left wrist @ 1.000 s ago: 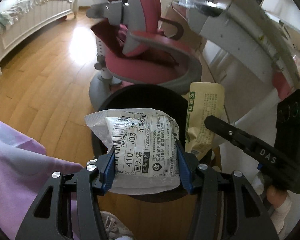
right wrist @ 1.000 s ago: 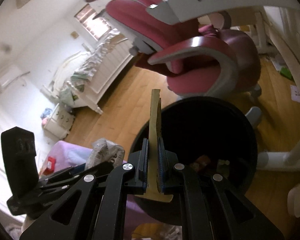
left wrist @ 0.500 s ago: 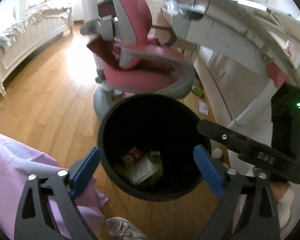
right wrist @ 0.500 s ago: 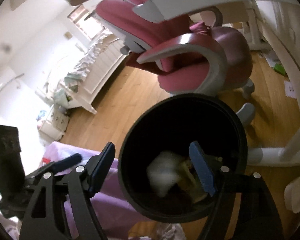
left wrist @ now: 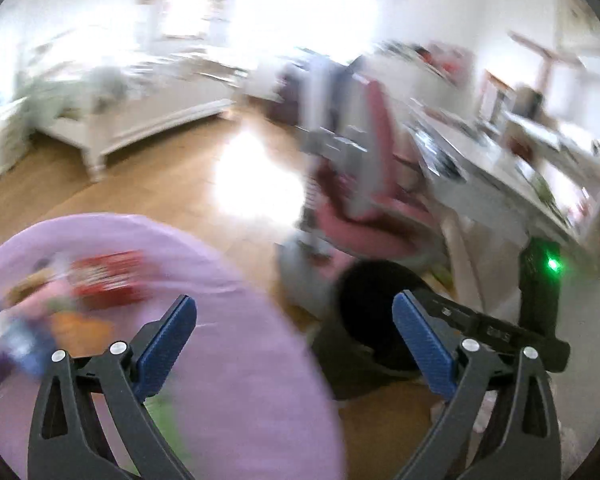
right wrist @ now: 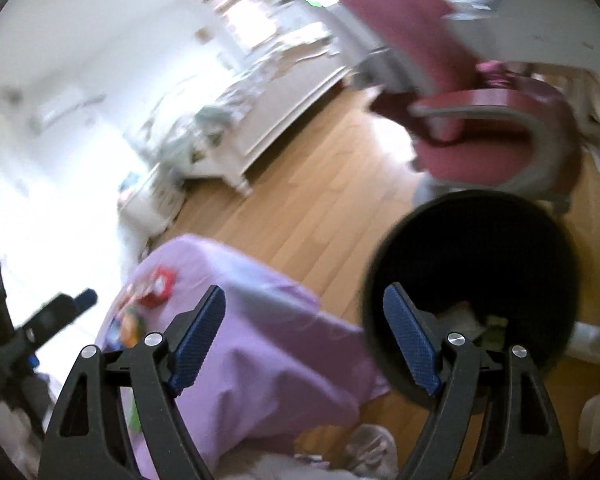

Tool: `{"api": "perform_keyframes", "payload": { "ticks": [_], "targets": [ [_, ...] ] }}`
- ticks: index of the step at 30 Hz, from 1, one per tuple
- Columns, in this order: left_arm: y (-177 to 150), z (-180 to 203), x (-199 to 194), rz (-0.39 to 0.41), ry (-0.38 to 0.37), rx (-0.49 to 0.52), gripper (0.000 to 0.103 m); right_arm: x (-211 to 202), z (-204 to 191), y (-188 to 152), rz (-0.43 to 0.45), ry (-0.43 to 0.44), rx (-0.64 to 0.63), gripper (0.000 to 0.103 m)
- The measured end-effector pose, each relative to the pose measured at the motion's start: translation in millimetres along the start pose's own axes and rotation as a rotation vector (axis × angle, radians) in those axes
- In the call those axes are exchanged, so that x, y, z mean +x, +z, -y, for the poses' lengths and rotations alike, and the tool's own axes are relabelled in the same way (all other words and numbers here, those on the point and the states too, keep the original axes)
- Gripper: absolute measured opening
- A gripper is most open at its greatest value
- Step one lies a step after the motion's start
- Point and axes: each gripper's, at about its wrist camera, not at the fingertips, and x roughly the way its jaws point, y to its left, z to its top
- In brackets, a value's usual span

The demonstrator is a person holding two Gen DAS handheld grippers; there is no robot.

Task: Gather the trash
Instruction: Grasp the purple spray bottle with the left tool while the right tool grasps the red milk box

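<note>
Both views are motion-blurred. My left gripper [left wrist: 296, 332] is open and empty, raised over the edge of a purple-covered surface [left wrist: 240, 360]. Several blurred pieces of trash lie on it, among them a red packet [left wrist: 108, 276]. The black round bin [left wrist: 376, 300] stands on the floor to the right. My right gripper [right wrist: 304, 332] is open and empty, between the purple surface [right wrist: 268, 360] and the bin [right wrist: 472, 280]. White and pale wrappers [right wrist: 464, 316] lie inside the bin. A red packet [right wrist: 160, 284] also shows on the purple cloth in the right wrist view.
A pink and grey desk chair [left wrist: 360, 184] stands behind the bin, beside a white desk [left wrist: 520, 176]. A white bed [right wrist: 260, 120] stands across the wooden floor [right wrist: 320, 200]. A shoe [right wrist: 372, 448] is at the bottom edge.
Both grippers opened and dropped their wrappers into the bin. Both have since pulled up and swung left toward the purple surface.
</note>
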Motion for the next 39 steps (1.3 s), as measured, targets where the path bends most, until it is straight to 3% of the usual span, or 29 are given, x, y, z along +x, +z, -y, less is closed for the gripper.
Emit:
{"api": "perform_keyframes", "payload": {
  "ticks": [5, 9, 13, 15, 19, 21, 25, 28, 32, 35, 38, 39],
  "targets": [
    [-35.2, -96.3, -49.6, 0.033, 0.209, -0.147, 0.098, 22.8, -73.3, -11.4, -0.086, 0.085, -0.142, 0.081],
    [-64.7, -165.3, -79.4, 0.020, 0.378, -0.189, 0.098, 41.8, -131.5, -22.0, -0.151, 0.159, -0.251, 0.081],
    [-77.8, -205.1, -92.0, 0.004, 0.438, -0.079, 0.098, 68.6, -183.8, -30.6, -0.260, 0.240, -0.337, 0.081],
    [-80.2, -215.4, -84.8, -0.050, 0.461, 0.049, 0.098, 80.1, -206.9, -31.6, -0.292, 0.271, -0.387, 0.081],
    [-83.2, -229.4, -60.9, -0.166, 0.481, 0.254, 0.097, 116.4, -250.3, -24.4, -0.343, 0.280, -0.556, 0.081],
    [-84.5, -239.1, -53.1, -0.196, 0.480, 0.321, 0.097, 140.9, -260.5, -16.5, -0.354, 0.242, -0.622, 0.081],
    [-84.3, -252.6, -46.2, -0.214, 0.434, 0.334, 0.097, 193.3, -283.8, -4.7, -0.337, 0.105, -0.890, 0.081],
    [-80.9, -261.6, -42.8, -0.218, 0.406, 0.316, 0.095, 228.9, -289.3, 2.6, -0.386, 0.056, -1.019, 0.081],
    [-78.3, -270.1, -31.8, -0.249, 0.348, 0.321, 0.091, 253.7, -296.8, -1.5, -0.477, 0.094, -1.138, 0.081],
    [-77.4, -273.8, -21.8, -0.281, 0.321, 0.298, 0.079, 265.8, -303.7, -11.7, -0.520, 0.097, -1.210, 0.081],
    [-70.9, -286.0, -20.8, -0.281, 0.254, 0.181, 0.051, 278.1, -303.4, -23.7, -0.536, 0.082, -1.230, 0.079],
    [-70.8, -288.2, -21.2, -0.280, 0.245, 0.155, 0.042, 277.3, -302.3, -22.9, -0.534, 0.103, -1.198, 0.073]
  ]
}}
